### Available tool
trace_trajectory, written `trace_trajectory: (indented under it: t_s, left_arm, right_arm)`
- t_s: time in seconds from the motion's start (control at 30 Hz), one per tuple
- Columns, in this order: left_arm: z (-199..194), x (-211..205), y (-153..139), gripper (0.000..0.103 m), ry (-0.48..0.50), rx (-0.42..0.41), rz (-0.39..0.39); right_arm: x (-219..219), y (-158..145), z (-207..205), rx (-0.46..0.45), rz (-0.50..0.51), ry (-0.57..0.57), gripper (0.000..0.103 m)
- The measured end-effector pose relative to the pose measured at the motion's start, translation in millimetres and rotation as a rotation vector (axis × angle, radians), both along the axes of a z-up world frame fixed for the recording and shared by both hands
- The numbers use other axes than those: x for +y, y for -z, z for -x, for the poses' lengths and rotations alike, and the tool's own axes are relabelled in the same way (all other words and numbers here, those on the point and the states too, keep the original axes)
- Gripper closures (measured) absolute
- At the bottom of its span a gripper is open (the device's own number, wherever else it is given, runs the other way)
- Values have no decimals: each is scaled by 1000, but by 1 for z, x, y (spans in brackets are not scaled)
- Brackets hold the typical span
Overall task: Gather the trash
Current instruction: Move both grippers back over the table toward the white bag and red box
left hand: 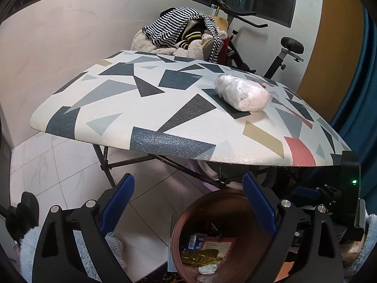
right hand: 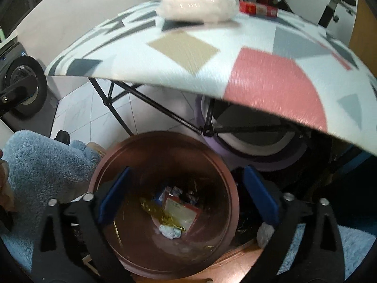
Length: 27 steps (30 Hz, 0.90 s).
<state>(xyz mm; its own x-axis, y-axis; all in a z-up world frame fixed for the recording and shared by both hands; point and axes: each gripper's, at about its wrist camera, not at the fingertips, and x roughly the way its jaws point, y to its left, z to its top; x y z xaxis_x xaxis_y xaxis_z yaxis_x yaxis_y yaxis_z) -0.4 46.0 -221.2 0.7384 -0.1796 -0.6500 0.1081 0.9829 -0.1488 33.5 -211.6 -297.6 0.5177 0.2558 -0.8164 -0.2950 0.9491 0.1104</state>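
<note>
A clear plastic bag stuffed with white material (left hand: 241, 93) lies on the patterned table (left hand: 117, 108); it also shows in the right wrist view (right hand: 198, 7) at the table's far side, next to a red box (right hand: 258, 9). A copper-coloured trash bin (left hand: 188, 214) stands on the floor below the table's front edge and holds wrappers (right hand: 179, 210) and crumpled paper (right hand: 170, 231). My left gripper (left hand: 188, 202) is open and empty, below the table edge beside the bin. My right gripper (right hand: 186, 193) is open and empty, directly over the bin (right hand: 165, 146).
An exercise bike (left hand: 282, 54) draped with striped and fleecy clothes (left hand: 179, 30) stands behind the table. Black folding legs (left hand: 106, 162) run under the tabletop. A blue fluffy fabric (right hand: 42, 162) lies left of the bin. White tiled floor (left hand: 59, 165) lies to the left.
</note>
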Motion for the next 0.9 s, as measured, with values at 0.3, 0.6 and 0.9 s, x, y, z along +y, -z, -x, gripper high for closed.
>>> trace_trajectory:
  t_s: [0.3,0.6,0.9]
  left_arm:
    - [0,2,-1,12,-13,-3,-4]
    - [1,-1,0,12,-10,0,-22]
    - [-2,-2,3,12,-15,14,-25]
  right_arm:
    - [-13,-20,2,-69,-25,56,6]
    - [-23,-36,5,-125,-38,91,6]
    - [-24,-41,3,-136,-37,94,6]
